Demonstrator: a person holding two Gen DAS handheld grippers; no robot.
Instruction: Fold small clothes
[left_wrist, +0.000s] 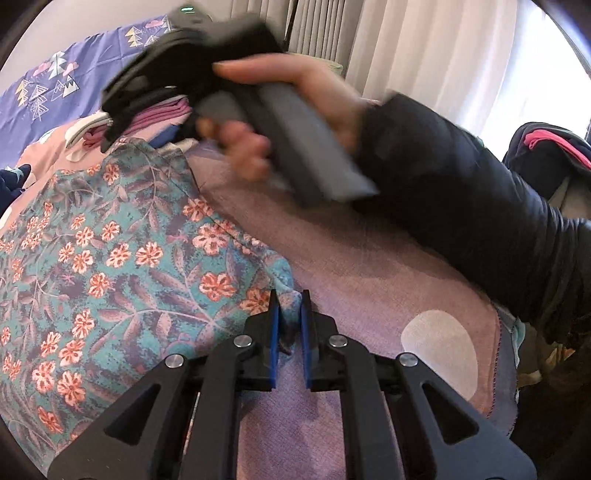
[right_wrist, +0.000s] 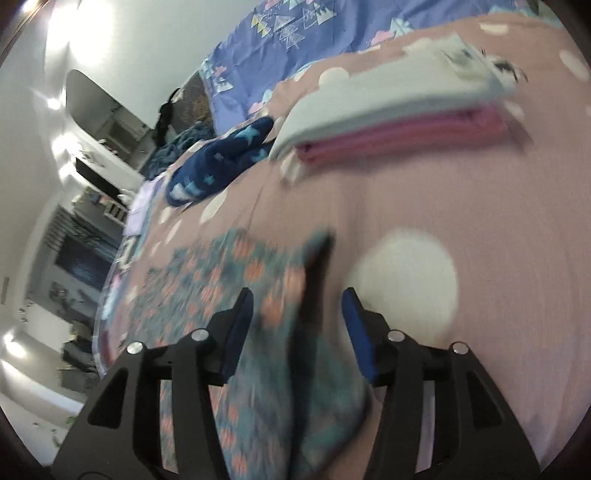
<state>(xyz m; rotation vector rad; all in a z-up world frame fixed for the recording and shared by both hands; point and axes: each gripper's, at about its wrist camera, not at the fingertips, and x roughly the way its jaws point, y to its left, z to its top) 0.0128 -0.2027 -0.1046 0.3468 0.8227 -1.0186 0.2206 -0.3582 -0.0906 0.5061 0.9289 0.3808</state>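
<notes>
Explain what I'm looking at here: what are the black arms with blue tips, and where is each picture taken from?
Those are two hand-held grasping tools, each with a camera looking along its fingers. One picture is from the left tool: its blue pads are closed, pinching an edge of the floral garment, which is spread on the pink bedspread. Above, you see the person's hand carrying the right tool. The other picture is from that right tool: its pads stand apart, with blurred floral cloth between them, not pinched. Farther back lies a folded stack, white over pink, and a dark blue starred cloth.
</notes>
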